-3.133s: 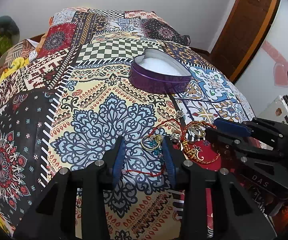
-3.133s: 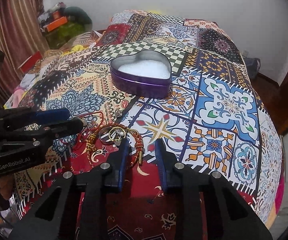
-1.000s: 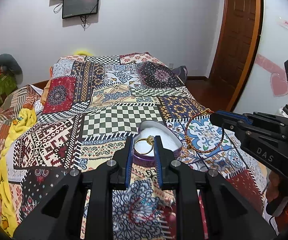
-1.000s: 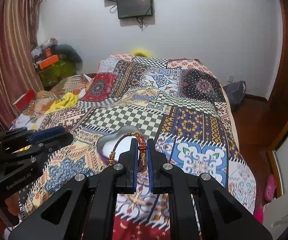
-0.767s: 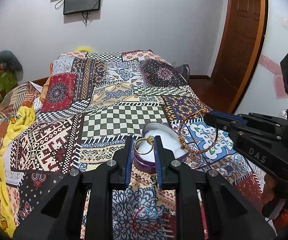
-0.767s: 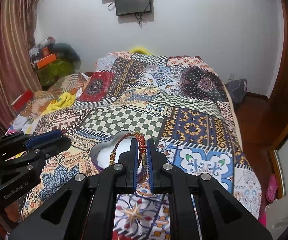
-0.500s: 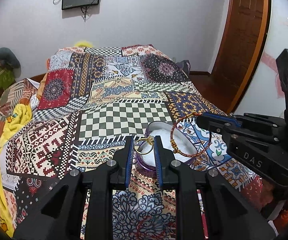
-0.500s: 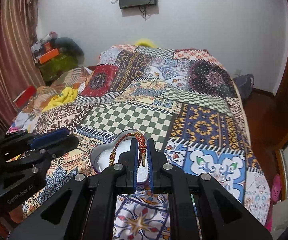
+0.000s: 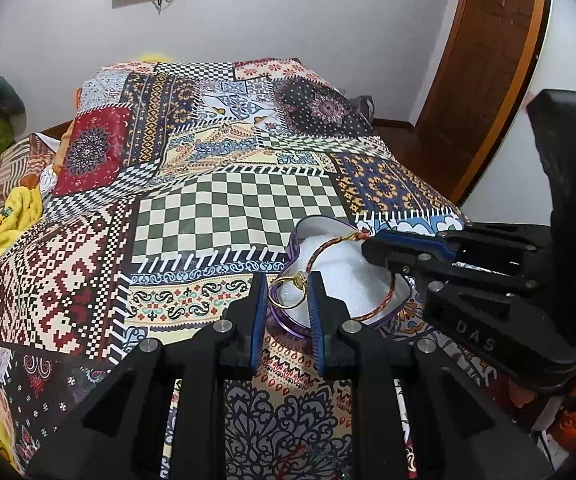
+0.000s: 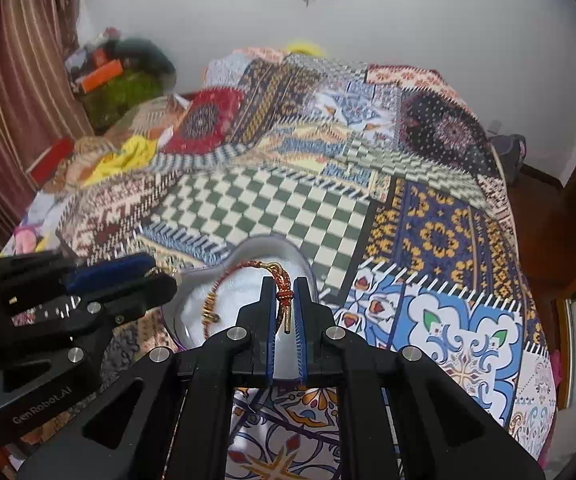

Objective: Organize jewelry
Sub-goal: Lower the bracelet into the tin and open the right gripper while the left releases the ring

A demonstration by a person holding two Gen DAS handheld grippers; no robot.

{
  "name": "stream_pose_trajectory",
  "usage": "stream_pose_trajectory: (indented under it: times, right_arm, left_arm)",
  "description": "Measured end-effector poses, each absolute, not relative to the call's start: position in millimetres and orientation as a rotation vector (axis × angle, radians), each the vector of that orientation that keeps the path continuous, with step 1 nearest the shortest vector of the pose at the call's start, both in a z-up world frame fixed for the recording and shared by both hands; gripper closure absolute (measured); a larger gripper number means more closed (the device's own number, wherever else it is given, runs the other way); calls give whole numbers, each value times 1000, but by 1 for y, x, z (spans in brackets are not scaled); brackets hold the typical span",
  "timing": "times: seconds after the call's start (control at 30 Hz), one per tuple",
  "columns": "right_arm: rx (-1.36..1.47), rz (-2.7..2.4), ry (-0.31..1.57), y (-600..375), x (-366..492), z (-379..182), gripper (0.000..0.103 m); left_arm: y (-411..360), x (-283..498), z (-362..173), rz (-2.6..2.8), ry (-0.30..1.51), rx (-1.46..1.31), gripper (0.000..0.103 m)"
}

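Observation:
My left gripper (image 9: 286, 294) is shut on a gold ring (image 9: 288, 293) and holds it over the near edge of the purple heart-shaped tin (image 9: 284, 320) with a white lining. My right gripper (image 10: 285, 300) is shut on a red and gold cord bracelet (image 10: 244, 276), which hangs over the tin (image 10: 192, 300). In the left wrist view the right gripper (image 9: 371, 246) comes in from the right and the bracelet (image 9: 383, 304) loops down into the tin. In the right wrist view the left gripper (image 10: 160, 276) is at the left, by the tin.
The tin sits on a patchwork bedspread (image 9: 232, 208). Yellow cloth (image 9: 16, 216) and clutter lie at the bed's left side. A wooden door (image 9: 483, 60) stands at the right, and a dark bag (image 10: 507, 148) lies on the floor beyond the bed.
Both grippers picked the ring and bracelet off the bedspread, lifted them, then came down and forward to the tin. Over the last second the tin has grown nearer under both.

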State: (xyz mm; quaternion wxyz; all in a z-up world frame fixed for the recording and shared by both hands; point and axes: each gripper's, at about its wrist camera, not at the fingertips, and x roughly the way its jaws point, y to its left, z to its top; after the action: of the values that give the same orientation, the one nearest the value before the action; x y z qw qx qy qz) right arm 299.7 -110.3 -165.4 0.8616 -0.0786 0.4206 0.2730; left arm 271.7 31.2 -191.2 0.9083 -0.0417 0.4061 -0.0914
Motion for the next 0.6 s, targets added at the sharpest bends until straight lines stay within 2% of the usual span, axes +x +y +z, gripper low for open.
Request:
stream_pose_trajectory:
  times: [0.6]
  right_arm:
    - [-194, 637, 982, -117, 302, -177, 95]
  left_arm:
    - [17, 278, -185, -221, 826, -44, 84]
